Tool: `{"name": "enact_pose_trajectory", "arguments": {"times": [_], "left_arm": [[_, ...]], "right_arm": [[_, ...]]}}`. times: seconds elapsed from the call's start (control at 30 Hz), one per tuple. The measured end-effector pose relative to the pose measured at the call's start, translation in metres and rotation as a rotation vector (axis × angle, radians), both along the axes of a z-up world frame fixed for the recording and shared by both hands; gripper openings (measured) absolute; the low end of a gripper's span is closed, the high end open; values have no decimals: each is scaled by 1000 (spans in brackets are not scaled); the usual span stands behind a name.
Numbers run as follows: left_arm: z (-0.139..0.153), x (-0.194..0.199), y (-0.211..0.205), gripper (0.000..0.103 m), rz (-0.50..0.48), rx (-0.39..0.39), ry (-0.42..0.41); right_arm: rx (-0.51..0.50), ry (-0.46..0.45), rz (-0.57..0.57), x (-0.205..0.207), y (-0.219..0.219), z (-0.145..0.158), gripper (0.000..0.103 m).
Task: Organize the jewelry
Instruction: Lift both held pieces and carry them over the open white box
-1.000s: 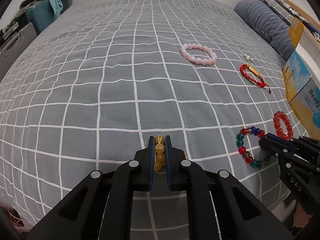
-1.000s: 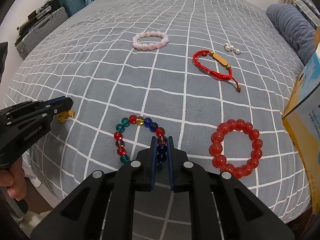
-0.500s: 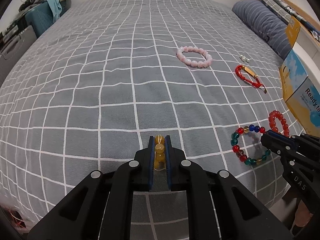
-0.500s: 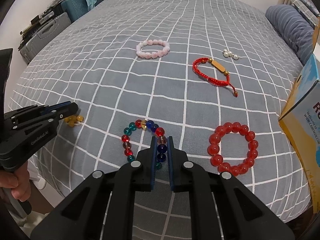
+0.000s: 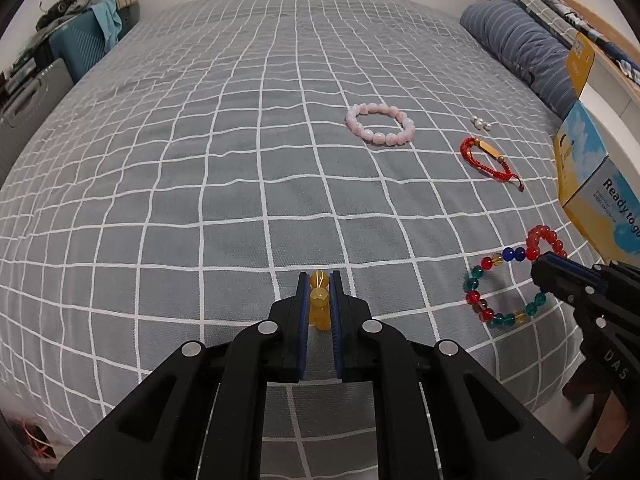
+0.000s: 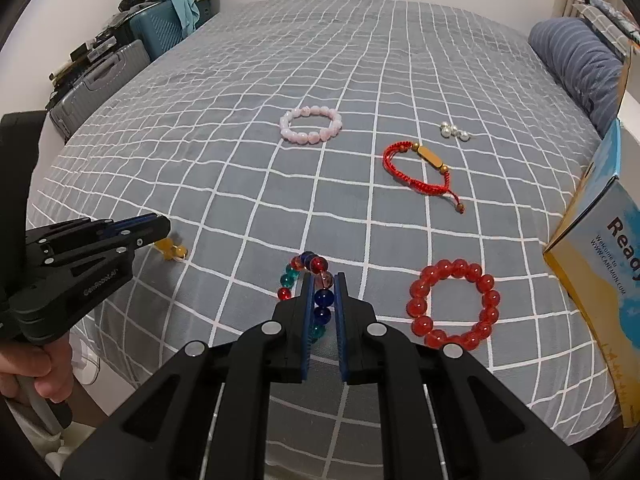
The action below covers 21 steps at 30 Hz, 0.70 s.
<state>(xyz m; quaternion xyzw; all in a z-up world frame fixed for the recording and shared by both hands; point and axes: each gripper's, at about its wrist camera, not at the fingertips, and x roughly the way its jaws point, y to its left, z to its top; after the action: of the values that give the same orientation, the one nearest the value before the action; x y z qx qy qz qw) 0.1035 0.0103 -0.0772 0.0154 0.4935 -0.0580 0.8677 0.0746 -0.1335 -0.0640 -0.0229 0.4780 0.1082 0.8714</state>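
Grippers clamped on two bracelets at bed's near edge

Beads fill both sets of jaws. The left gripper (image 5: 320, 292) is pinched narrow on a yellow bracelet (image 5: 319, 300), its amber beads stacked between the blue pads; in the right wrist view the rest of that strand (image 6: 171, 249) hangs just past the gripper's tip (image 6: 158, 228), close over the bedspread (image 5: 224, 184). A hand (image 6: 36, 372) grips the left tool's handle at the lower left. The right gripper (image 6: 323, 292) is likewise squeezed narrow on the mixed bracelet (image 6: 322, 300), with blue beads between its pads and red and teal ones bunched beyond the left finger. From the left wrist view this loop (image 5: 496, 292) shows as an open ring of red, teal, yellow and blue, one side running into the right gripper's tip (image 5: 540, 272).

Just right of it lies a red bead bracelet (image 6: 454, 305), flat on the grid-patterned cover, and right again a blue and yellow box (image 6: 596, 276). Farther out a red cord bracelet (image 6: 420, 168) with a gold bar lies apart. Beyond it sit a pink bracelet (image 6: 311, 125) and, to its right, a few pearls (image 6: 454, 131). A striped pillow (image 6: 580, 64) lies at the far right, suitcases (image 6: 120, 56) at the far left.
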Motion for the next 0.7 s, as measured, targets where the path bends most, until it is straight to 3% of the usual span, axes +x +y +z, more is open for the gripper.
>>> {"name": "enact_pose_trajectory", "arguments": {"times": [0.7], "left_arm": [[37,5,-19,9,-52,13,-50]], "right_arm": [[18,-111,-104,-4,-42,47,9]]}}
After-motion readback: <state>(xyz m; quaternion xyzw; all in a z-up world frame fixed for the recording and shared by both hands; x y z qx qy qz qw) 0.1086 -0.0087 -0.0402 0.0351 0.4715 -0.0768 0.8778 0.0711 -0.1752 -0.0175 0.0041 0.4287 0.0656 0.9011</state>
